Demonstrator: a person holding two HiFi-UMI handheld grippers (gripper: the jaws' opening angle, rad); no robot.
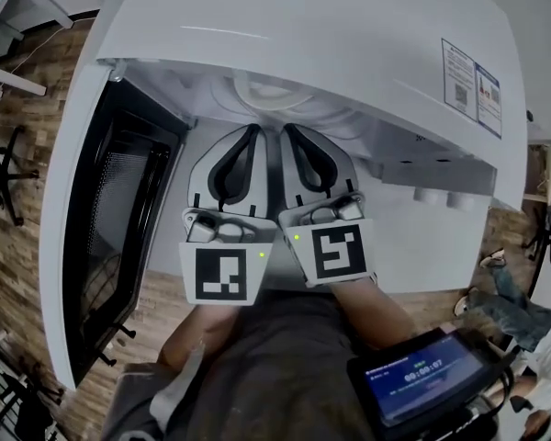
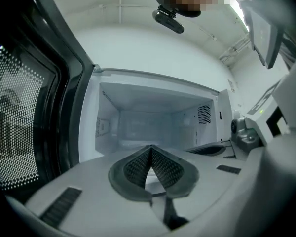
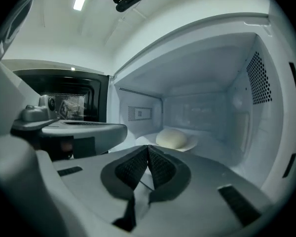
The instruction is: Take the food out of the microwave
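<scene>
Facing the microwave, we have its door open at left, then the left gripper and right gripper side by side at the mouth, fingers closed on nothing. The bun sits on its plate far inside. Reaching in with fingers closed, we would likely shove the plate back or dent the bun.

My left gripper and right gripper show pale grey, with dark mesh pads. Each carries a black-and-white marker cube.
</scene>
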